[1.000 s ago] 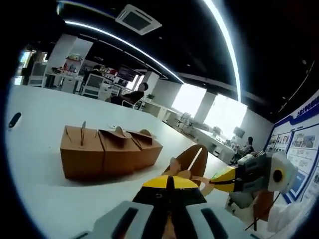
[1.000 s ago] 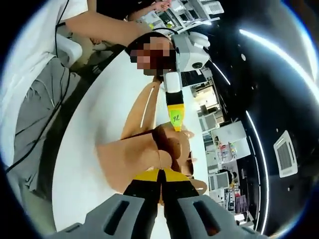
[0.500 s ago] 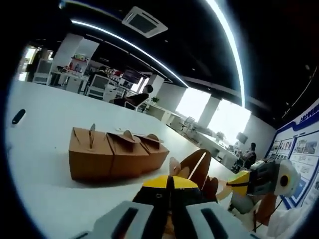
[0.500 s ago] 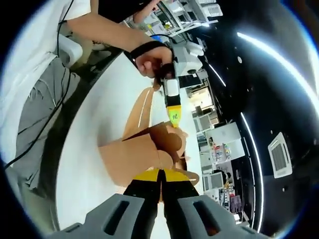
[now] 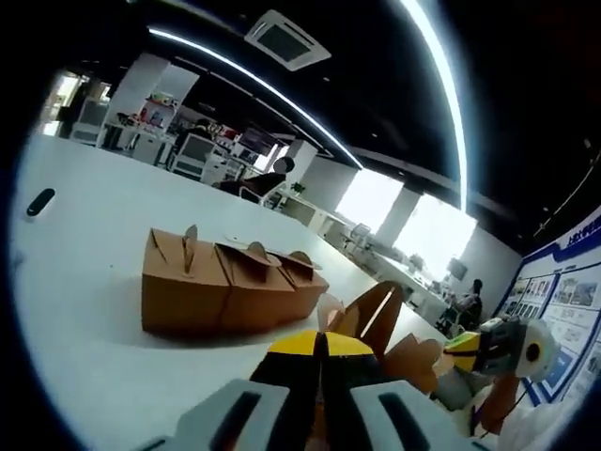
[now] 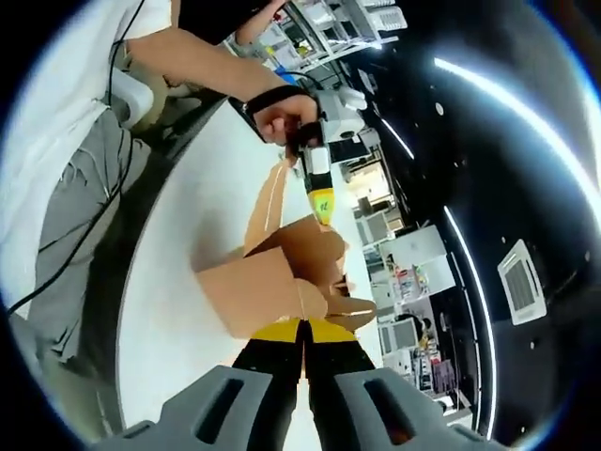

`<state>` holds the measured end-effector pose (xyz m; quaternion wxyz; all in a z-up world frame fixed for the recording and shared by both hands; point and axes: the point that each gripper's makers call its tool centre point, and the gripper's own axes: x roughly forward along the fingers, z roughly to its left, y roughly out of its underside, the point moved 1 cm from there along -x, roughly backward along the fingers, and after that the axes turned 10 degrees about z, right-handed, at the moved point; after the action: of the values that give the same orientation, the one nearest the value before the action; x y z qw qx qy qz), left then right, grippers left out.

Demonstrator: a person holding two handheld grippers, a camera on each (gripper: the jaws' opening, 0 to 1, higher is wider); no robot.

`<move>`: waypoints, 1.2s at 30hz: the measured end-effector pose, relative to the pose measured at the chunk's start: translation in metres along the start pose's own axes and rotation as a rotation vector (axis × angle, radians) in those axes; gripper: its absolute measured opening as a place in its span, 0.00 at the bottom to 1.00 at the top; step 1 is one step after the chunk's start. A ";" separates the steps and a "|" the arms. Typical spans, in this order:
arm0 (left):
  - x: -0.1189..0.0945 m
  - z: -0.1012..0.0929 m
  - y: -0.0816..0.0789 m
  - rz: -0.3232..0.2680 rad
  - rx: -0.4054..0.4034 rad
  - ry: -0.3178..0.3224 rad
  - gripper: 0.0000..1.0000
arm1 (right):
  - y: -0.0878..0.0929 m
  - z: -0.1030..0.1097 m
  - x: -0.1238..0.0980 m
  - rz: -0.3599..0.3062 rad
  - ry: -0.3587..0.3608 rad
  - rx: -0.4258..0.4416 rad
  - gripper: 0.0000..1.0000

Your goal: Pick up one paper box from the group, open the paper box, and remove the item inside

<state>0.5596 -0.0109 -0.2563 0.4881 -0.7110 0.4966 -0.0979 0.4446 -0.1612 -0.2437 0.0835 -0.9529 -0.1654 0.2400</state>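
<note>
While pinched by both claws, lay lifted off the white table [image 5: 84,272], the opened paper box [image 6: 272,287], flaps spread; gripped a flap with jaws closed tight, the right gripper [image 6: 302,331]; likewise clamped shut on another flap of the same box [image 5: 380,324] (seen from the far side), the left gripper [image 5: 316,343]; reached that box from above in the right gripper view, the left gripper's yellow tip [image 6: 320,202], held by a hand [image 6: 282,113]; stood well apart on the table, the three remaining boxes [image 5: 230,291] in a row; could not make out the box's contents, hidden behind its walls and flaps.
</note>
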 end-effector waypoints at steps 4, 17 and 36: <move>0.000 0.005 0.002 0.001 -0.016 0.000 0.03 | 0.002 0.007 -0.003 0.004 -0.004 0.000 0.03; -0.004 0.019 0.007 -0.004 -0.057 0.000 0.03 | 0.005 0.016 -0.007 -0.003 0.008 0.027 0.03; -0.001 0.036 0.020 -0.018 -0.133 0.025 0.03 | 0.016 0.030 -0.003 -0.024 0.018 0.107 0.03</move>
<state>0.5694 0.0106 -0.2898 0.4328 -0.7448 0.5019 -0.0781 0.4318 -0.1747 -0.2724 0.1388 -0.9472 -0.1632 0.2387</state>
